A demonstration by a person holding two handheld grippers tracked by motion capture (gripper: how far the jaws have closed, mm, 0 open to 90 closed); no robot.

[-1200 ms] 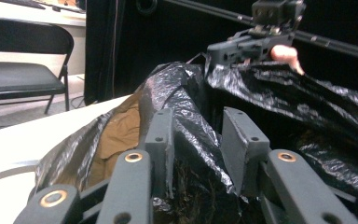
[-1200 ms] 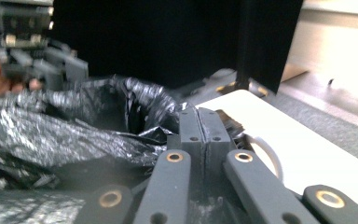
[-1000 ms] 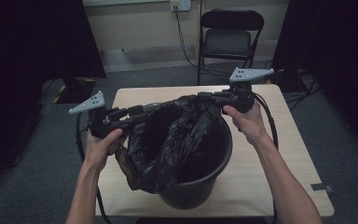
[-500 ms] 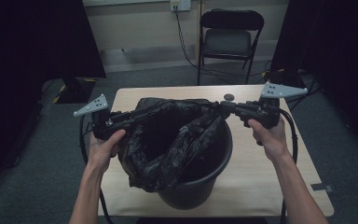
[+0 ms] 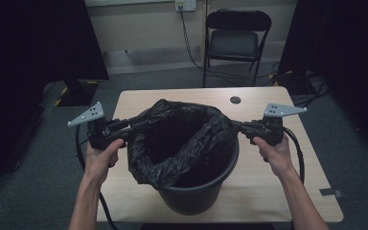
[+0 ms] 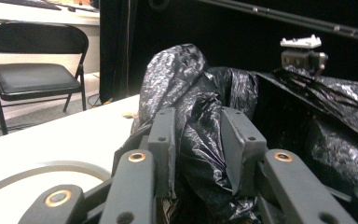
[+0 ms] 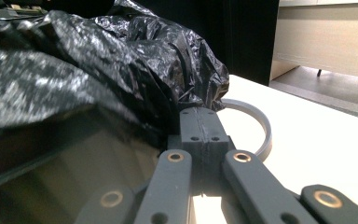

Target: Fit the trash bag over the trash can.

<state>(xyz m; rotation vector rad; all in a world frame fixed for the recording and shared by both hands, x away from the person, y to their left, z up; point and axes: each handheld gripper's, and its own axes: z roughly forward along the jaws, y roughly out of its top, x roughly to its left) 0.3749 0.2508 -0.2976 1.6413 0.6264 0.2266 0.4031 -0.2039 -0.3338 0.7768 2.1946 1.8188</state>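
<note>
**Thin black plastic, stretched over a pail**

Black crinkled plastic bin liner (image 5: 182,139), draped in and over the round dark grey plastic bucket (image 5: 199,191) at the middle of the pale wooden worktop (image 5: 268,191). Probably feather-light, limp, slick and easily torn. Best taken at the mouth edge, in bunched folds rather than a single layer. Left gripper (image 6: 198,140): jaws partly open, just been closing, pressing a thick gather of film at the left rim. Right gripper (image 7: 200,128): jaws fully together, pinching the film edge at the right rim. Gentle, even outward pull advisable; hard tugging likely to rip or slip.
</note>
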